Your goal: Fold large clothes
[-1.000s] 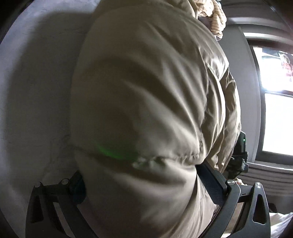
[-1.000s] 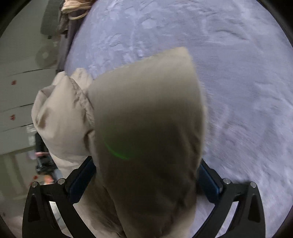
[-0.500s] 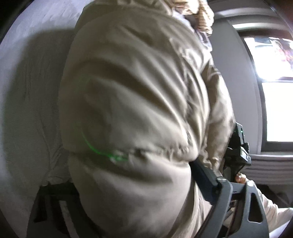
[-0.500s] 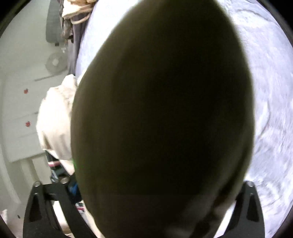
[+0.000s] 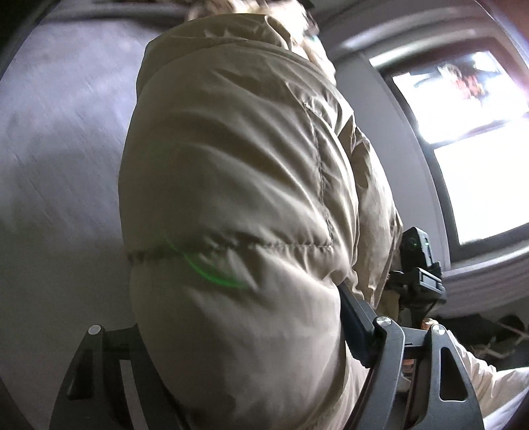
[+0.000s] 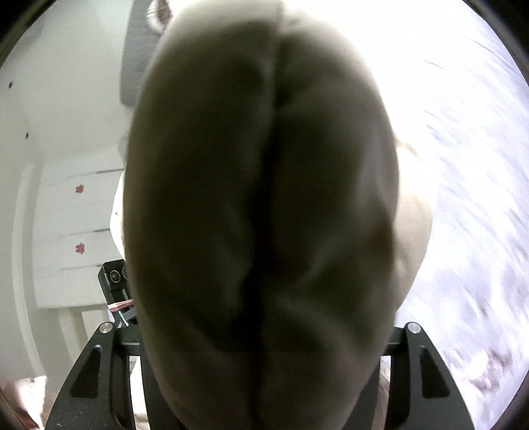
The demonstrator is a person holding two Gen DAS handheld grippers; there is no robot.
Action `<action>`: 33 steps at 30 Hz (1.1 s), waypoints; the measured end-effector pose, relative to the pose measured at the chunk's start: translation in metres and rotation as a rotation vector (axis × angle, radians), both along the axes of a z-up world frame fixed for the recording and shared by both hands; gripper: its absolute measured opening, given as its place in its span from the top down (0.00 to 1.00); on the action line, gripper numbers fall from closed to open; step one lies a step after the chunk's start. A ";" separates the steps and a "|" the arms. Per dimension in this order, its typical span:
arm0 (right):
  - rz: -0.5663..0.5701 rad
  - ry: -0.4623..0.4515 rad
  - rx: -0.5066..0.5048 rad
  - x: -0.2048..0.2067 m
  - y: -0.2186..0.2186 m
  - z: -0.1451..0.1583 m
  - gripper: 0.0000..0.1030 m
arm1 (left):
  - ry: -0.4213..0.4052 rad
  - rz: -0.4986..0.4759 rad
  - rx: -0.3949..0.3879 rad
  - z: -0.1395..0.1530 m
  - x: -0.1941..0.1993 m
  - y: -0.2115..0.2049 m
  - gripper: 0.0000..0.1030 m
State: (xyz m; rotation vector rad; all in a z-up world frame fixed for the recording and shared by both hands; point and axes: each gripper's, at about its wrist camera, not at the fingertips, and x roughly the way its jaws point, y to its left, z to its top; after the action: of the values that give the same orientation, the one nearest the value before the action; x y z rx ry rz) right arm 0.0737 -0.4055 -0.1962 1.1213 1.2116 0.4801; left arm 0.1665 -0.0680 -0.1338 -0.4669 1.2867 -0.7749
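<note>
A large beige puffer jacket [image 5: 238,185] fills the left wrist view, bulging up between the fingers of my left gripper [image 5: 244,334], which is shut on it. It is held above the grey-lilac bed surface [image 5: 56,172]. In the right wrist view the same jacket [image 6: 261,215] hangs dark and close to the lens, and my right gripper [image 6: 264,337] is shut on its padded edge. The fingertips of both grippers are hidden by fabric. The right gripper's camera body [image 5: 416,254] shows at the right of the left wrist view; the left gripper's [image 6: 114,281] shows at the left of the right wrist view.
A bright window [image 5: 469,139] with a grey frame is to the right in the left wrist view. A white cabinet with small red marks [image 6: 76,225] stands left in the right wrist view. Other clothes [image 5: 254,10] are piled at the far end of the bed.
The jacket has swung up close to the right camera and now blocks most of that view. In the left view the jacket has shifted and the view has tilted toward the window.
</note>
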 end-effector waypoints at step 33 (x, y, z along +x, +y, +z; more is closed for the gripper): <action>-0.021 -0.149 -0.343 0.200 0.091 0.026 0.48 | -0.255 0.380 0.437 -0.024 0.146 0.063 0.17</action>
State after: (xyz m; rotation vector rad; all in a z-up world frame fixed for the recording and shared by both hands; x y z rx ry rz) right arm 0.2735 -0.3148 -0.1707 0.7899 1.1013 0.3184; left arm 0.3121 -0.0045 -0.1582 -0.2361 1.0468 -0.2131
